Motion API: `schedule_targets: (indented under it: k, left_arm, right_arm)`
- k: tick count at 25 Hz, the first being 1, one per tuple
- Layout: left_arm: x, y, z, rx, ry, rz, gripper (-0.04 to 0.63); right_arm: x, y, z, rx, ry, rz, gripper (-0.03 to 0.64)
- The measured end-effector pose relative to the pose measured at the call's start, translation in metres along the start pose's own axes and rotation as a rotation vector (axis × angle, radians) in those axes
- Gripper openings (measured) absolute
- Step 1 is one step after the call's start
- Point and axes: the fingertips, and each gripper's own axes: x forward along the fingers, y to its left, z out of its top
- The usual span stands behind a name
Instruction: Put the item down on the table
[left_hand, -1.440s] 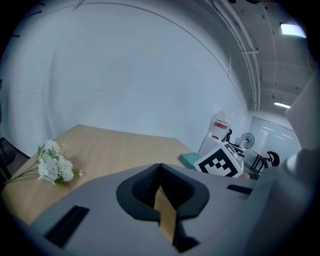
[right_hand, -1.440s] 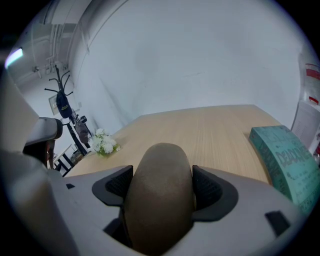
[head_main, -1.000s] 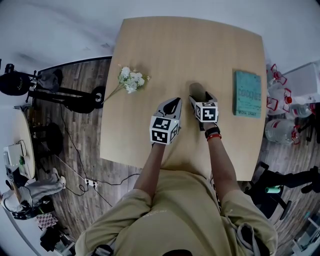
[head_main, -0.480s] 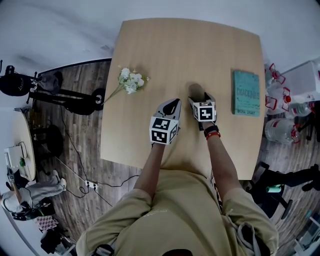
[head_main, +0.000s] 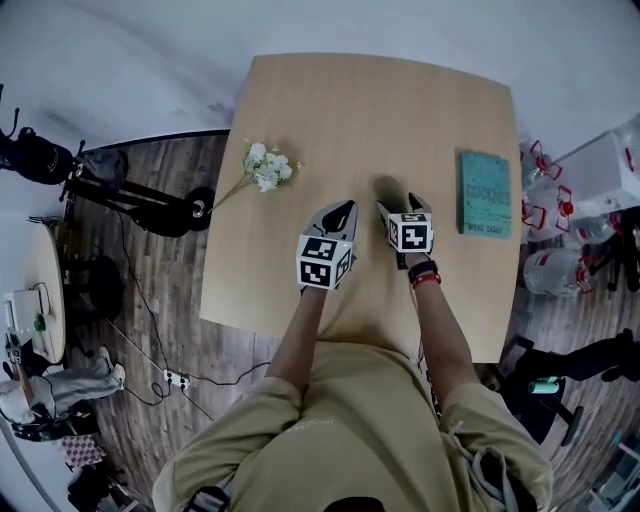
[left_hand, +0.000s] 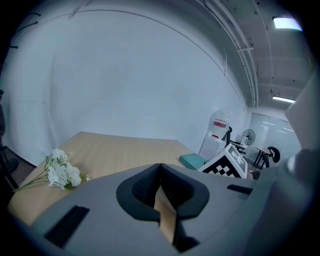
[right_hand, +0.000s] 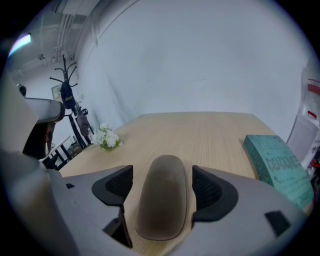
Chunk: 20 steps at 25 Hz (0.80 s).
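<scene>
Left gripper (head_main: 340, 212): nearest to the person, at 9 o'clock of the other tool; its jaws are pressed together and hold nothing
Right gripper (head_main: 402, 205): just beside it; the jaws are spread, one on each side of the item, and a narrow gap shows on both sides, so they do not pinch it
Item (right_hand: 162, 205): a brown oval item that lies lengthwise between the right jaws, near the middle of the worktop (head_main: 380, 100); it seems to rest on the wood already
Look of the item: rounded like a pebble or a small case, dark matte brown, smooth, with no edges or print that I can see
Handling: I judge it stiff and quite light; the domed top may be a little slippery, so the best hold is across the two long sides at the middle, where it is widest and the pads sit flat
Risk: if it is pinched near one end, the curved shape could slide out of the jaws
Task stage: the putting down looks nearly done; what remains is to draw the right gripper back toward 6 o'clock without pushing the item
Flowers (head_main: 265, 165): a small white bunch at 10 o'clock of the item, well apart, near the worktop edge
Book (head_main: 485, 193): teal, flat, at 3 o'clock of the item, near the opposite edge
</scene>
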Motion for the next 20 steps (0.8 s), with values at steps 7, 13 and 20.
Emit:
schedule_targets:
  k: [7,13,20]
  left_arm:
    - [-0.029,-0.012,0.01,0.024,-0.039,0.001,0.023]
    - [-0.053,-0.024,0.016,0.043,-0.072,-0.002,0.023]
    - [-0.077,-0.035,0.023,0.059,-0.106,-0.005,0.023]
  right_arm:
    - [-0.055,0.01,0.019,0.006,-0.101,-0.02,0.338]
    - [-0.112,0.016,0.036,0.039,-0.211,-0.046,0.268]
    - [-0.169,0.023,0.049,0.054,-0.309,-0.069,0.227]
